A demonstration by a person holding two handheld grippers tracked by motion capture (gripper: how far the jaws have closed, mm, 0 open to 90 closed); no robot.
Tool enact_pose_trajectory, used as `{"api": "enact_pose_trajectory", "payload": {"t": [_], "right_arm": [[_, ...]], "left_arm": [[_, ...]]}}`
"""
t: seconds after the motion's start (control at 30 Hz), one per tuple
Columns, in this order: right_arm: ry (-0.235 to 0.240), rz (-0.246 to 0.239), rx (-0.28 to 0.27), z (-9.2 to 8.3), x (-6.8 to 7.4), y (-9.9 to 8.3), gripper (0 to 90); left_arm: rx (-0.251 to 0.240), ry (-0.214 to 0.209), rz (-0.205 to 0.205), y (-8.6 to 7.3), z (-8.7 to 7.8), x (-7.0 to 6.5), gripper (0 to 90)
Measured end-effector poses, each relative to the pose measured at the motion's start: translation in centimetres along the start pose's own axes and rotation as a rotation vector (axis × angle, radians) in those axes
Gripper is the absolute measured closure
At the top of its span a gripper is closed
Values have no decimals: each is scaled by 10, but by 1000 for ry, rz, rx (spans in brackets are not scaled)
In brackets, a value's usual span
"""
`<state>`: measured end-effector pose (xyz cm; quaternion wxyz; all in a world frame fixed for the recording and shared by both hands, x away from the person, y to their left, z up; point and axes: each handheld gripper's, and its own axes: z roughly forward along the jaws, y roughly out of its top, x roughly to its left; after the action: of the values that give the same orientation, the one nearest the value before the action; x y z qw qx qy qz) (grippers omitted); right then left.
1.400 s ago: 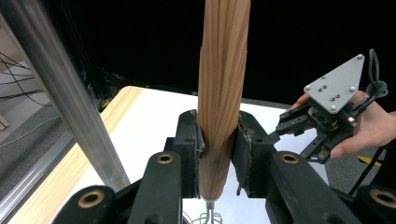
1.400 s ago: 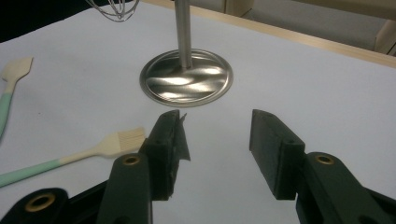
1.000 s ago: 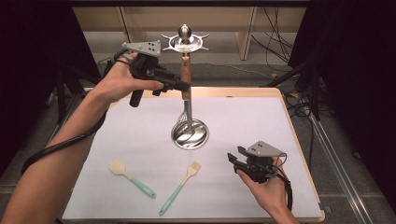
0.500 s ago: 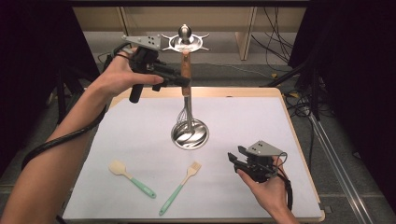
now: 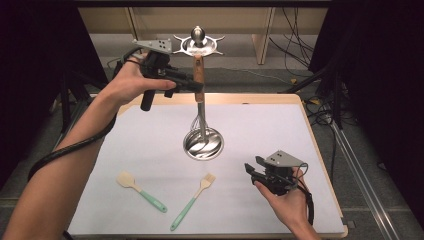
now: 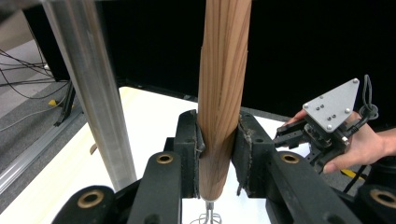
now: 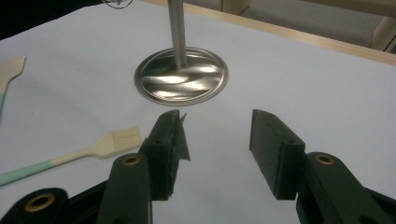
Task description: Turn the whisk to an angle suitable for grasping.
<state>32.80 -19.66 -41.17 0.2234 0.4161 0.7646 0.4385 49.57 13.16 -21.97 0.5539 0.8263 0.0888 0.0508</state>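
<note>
My left gripper (image 5: pixel 196 86) is shut on the wooden handle (image 5: pixel 198 75) of a whisk, held upright high over the table's back. In the left gripper view the pads (image 6: pixel 196 144) press the handle (image 6: pixel 223 93) from both sides, next to the stand's steel pole (image 6: pixel 95 93). The whisk's wires (image 5: pixel 198 122) hang just above the stand's round steel base (image 5: pixel 203 144). The stand's hooked top (image 5: pixel 198 42) is right above the handle. My right gripper (image 5: pixel 252 170) rests at the front right, open, with nothing between its fingers (image 7: pixel 215 135).
A cream spatula with a green handle (image 5: pixel 140 191) and a pastry brush (image 5: pixel 192 205) lie on the white mat near the front edge. The brush (image 7: pixel 93 147) lies just left of my right gripper. Cables and table legs lie beyond the back edge.
My left hand has risen a little with the whisk, close to the stand's pole. The right hand has kept still.
</note>
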Motion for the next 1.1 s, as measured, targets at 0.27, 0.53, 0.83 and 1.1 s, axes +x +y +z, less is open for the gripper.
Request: {"api": "enact_pose_trajectory", "payload": {"t": [0.27,0.53,0.83,1.1], "right_arm": [[-11,2,-6,1,-1,-2,532],[-14,24,-5,0,-5,-6,522],[-36,115,10,-6,-14,-13,514],[-65,128,39,-15,-29,-17,514]], "left_arm": [[-25,14,66,-4,1,3,715],[-73,91,0,-13,-5,-9,649],[-140,200,-56,-29,-27,-32,574],[-229,325,-131,-35,-43,-39,752]]}}
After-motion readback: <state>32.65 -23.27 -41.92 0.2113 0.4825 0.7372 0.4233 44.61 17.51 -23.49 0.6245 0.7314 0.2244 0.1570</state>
